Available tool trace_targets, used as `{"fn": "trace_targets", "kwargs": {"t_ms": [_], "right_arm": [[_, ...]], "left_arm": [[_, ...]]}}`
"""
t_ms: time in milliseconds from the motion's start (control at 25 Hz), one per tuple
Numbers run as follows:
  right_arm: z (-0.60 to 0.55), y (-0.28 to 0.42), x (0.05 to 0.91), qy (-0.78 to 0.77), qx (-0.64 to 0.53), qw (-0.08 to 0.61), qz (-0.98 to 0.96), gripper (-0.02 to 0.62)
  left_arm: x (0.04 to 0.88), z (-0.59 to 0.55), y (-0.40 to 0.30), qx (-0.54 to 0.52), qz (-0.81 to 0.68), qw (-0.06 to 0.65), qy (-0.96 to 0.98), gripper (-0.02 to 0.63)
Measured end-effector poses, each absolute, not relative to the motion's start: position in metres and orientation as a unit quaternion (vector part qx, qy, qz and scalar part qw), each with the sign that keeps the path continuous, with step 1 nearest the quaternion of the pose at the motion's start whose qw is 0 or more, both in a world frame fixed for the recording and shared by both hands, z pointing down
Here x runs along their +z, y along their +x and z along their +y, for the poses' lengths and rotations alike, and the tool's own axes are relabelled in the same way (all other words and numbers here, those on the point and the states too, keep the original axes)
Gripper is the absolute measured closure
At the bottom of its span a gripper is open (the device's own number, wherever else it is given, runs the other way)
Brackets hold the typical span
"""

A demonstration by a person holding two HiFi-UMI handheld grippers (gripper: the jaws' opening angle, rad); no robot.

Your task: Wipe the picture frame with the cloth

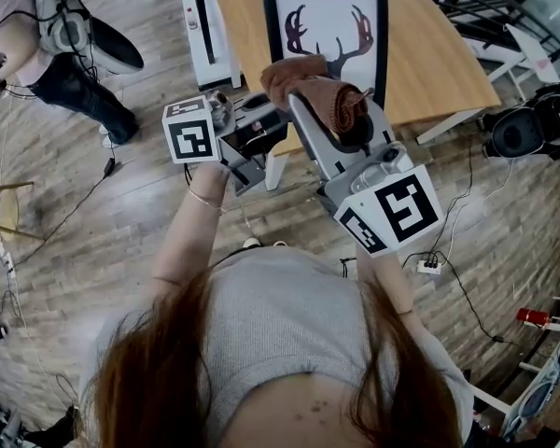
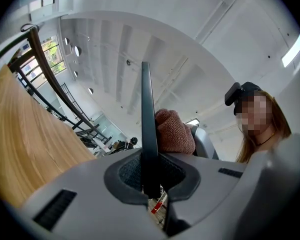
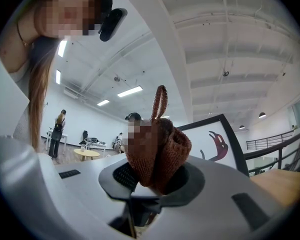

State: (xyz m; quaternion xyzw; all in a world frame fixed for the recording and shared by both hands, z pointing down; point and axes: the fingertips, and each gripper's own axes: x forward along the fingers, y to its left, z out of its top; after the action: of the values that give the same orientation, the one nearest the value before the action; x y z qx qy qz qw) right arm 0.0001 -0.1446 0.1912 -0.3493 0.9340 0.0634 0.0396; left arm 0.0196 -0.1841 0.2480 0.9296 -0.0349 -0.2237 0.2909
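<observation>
The picture frame [image 1: 325, 26], black-edged with an antler print on white, stands tilted over the wooden table [image 1: 439, 59]. My left gripper [image 1: 259, 118] is shut on its lower left edge. In the left gripper view that edge [image 2: 147, 129] runs straight up from between the jaws of the left gripper [image 2: 150, 184]. My right gripper [image 1: 343, 112] is shut on a bunched brown cloth [image 1: 310, 87], which lies against the frame's lower part. In the right gripper view the cloth [image 3: 157, 154] fills the right gripper [image 3: 152, 184], and the frame [image 3: 220, 144] stands just behind it.
A person with gear [image 1: 70, 59] stands on the wooden floor at the upper left. Cables and a power strip [image 1: 429, 266] lie on the floor to the right. Dark equipment [image 1: 518, 133] sits beside the table's right end. Black railings [image 1: 485, 7] run behind the table.
</observation>
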Motion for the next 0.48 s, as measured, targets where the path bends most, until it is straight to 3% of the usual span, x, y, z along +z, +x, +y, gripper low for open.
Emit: {"fn": "trace_targets", "kwargs": {"t_ms": [480], "right_arm": [[-0.119,0.017,0.191,-0.334,0.036,0.07,0.939,0.499]], "left_arm": [[0.248,-0.186,0.02,-0.239,-0.044,0.306,0.92,0.572]]}}
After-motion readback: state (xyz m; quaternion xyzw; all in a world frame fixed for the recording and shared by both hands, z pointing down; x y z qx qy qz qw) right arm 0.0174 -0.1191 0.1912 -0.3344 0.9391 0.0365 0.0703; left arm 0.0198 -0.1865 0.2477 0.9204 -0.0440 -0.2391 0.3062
